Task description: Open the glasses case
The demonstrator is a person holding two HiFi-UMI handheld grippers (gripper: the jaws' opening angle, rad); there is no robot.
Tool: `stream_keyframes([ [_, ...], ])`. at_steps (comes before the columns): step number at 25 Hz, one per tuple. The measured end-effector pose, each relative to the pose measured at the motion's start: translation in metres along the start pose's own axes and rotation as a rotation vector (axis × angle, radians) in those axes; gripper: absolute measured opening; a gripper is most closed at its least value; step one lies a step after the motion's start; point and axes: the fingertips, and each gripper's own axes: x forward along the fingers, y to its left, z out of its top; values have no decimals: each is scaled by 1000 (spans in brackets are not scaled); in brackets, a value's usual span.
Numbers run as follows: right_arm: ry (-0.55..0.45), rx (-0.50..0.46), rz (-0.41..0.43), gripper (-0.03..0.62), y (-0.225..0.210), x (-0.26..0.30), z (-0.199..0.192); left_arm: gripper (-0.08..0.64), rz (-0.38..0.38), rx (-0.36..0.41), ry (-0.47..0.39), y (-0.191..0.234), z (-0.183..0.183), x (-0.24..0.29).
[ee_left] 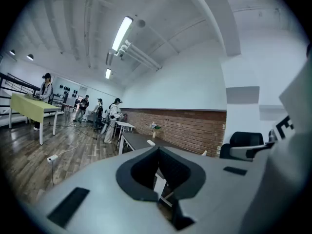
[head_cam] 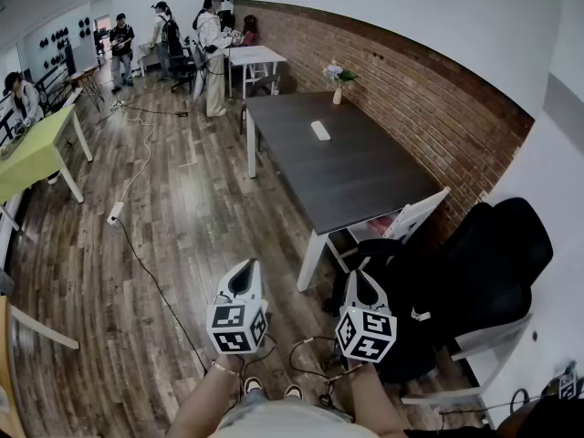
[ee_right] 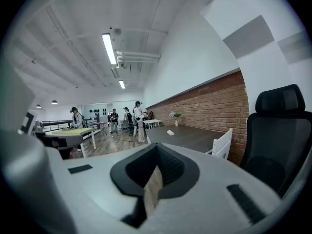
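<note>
- Left gripper (head_cam: pixel 246 266): lower centre of the head view, held over the floor (head_cam: pixel 182 208). In the left gripper view its jaws are clenched together with nothing between them.
- Right gripper (head_cam: pixel 361 277): just right of the left one, at about the same height in the frame. In the right gripper view its jaws are likewise clenched and empty.
- Both grippers point up-frame, toward the desk (head_cam: pixel 365 176). Neither touches it.
- Case (head_cam: pixel 320 130): small, pale and oblong. It lies flat on the dark desk, upper centre of the head view and well apart from both grippers. Lid state cannot be told at this size.
- The case also shows small and far off in both gripper views, above the jaw tips.
- Vase (head_cam: pixel 338 76) with flowers: at the far end of the desk, beside the brick wall (head_cam: pixel 429 108), up-frame of the case.
- White chair (head_cam: pixel 415 217): at the near right corner of the desk.
- Black chair (head_cam: pixel 493 254): right of the frame, near the right gripper.
- Cable (head_cam: pixel 146 263): runs over the floor, left of the grippers.
- People (head_cam: pixel 164 35): several standing, upper left of the head view, far beyond the desk.
</note>
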Motion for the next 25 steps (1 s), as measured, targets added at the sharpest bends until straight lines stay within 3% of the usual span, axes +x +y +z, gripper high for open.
stream_keyframes([
  [8,6,-13,14,0,-9,5,-1,5,15,6,-1,-7,-2,6],
  [17,-28,7,101,7,3,15,-4,6,-6,-5,-3,-10,-8,18],
  [23,-40,13,97,137,10,28,-1,14,-24,15,-10,-4,-2,22],
  [25,-50,14,89,171,13,31,2,121,-32,23,-14,-1,0,24],
])
